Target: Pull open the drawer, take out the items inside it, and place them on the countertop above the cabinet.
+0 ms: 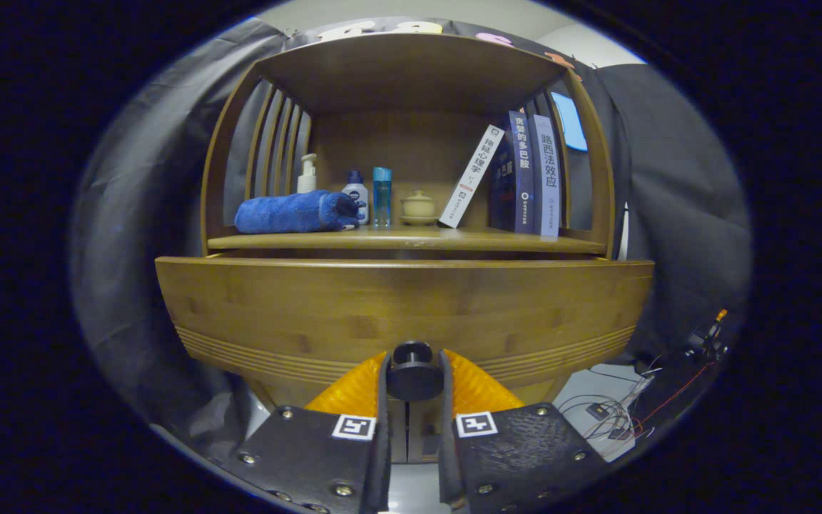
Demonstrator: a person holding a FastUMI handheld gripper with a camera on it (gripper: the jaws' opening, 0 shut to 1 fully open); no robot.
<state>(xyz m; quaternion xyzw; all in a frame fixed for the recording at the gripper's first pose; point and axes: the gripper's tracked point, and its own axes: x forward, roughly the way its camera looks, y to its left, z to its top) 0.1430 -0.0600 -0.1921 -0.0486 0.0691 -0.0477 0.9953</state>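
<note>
Clenched on the round knob (pixel 412 371), my gripper (pixel 413 400) has both fingers pressing its sides at the drawer (pixel 404 314) front's bottom edge. Stiff wood, probably heavy; I'd pull straight by that knob.

Shelf (pixel 404 239) crowded w/ towel (pixel 290 213), 3 bottles (pixel 381 196), books (pixel 525 175); free gap by cup (pixel 418 207).

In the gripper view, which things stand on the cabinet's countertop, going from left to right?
Rolled blue towel → white pump bottle → white bottle with blue cap → clear blue bottle → small lidded cup → leaning white book → two upright dark books. The gripper is closed on the drawer knob.
</note>
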